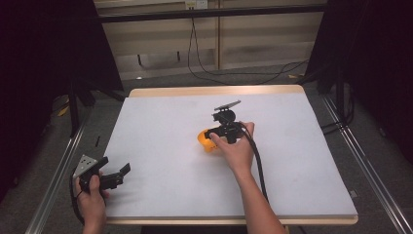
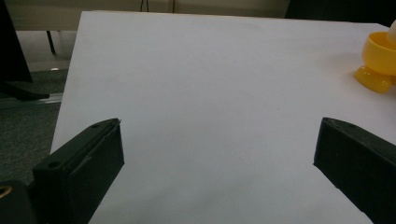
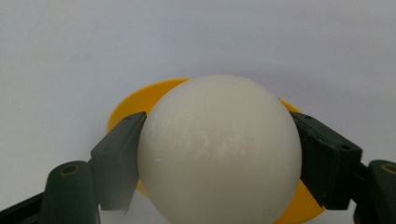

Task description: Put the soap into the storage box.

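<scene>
A white egg (image 3: 219,149) sits between the two black jaws of my right gripper (image 3: 219,163), which is shut on it, right over a yellow egg cup (image 3: 135,105). In the high view the right gripper (image 1: 220,132) hangs over the yellow cup (image 1: 204,140) near the middle of the white table. My left gripper (image 1: 117,176) rests at the table's front left corner, open, with nothing between its jaws. From the left gripper view (image 2: 219,163) the yellow cup (image 2: 379,63) stands at the far right, with a bit of the white egg (image 2: 391,32) above it.
The white table top (image 1: 170,161) has a wooden rim (image 1: 214,90) at the back. A black cable (image 1: 255,156) trails from the right gripper along the forearm. Metal rails (image 1: 53,180) run along both sides of the table, and dark stands (image 1: 73,102) are at the back left.
</scene>
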### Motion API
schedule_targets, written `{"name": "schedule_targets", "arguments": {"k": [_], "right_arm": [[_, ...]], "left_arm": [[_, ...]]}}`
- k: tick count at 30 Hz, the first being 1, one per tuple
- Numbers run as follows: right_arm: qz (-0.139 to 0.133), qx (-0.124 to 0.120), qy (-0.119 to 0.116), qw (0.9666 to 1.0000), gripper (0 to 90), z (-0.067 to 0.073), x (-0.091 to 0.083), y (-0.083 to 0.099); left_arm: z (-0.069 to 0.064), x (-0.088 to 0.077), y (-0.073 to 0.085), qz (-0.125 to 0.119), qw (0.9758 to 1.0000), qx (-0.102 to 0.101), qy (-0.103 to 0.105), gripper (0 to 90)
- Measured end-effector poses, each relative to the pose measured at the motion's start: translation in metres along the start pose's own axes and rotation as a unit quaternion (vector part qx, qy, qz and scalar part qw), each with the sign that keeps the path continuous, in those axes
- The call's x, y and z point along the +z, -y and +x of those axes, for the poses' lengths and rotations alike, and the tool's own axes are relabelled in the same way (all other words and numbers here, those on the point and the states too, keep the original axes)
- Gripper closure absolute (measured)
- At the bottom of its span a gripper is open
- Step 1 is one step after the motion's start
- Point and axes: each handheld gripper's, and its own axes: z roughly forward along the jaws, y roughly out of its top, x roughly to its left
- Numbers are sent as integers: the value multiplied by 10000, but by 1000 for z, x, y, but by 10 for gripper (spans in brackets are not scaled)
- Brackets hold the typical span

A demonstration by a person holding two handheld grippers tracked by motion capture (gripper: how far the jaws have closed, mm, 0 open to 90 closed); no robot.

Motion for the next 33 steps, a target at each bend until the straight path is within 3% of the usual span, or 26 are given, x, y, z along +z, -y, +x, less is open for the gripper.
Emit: {"name": "schedule_targets", "arguments": {"k": [25, 33], "right_arm": [[268, 13, 96, 9996, 234, 0, 16, 5], [217, 109, -205, 9995, 185, -4, 12, 5]], "left_arm": [[0, 0, 0, 9, 10000, 4, 24, 13], [-1, 0, 0, 16, 10000, 28, -3, 13]]}}
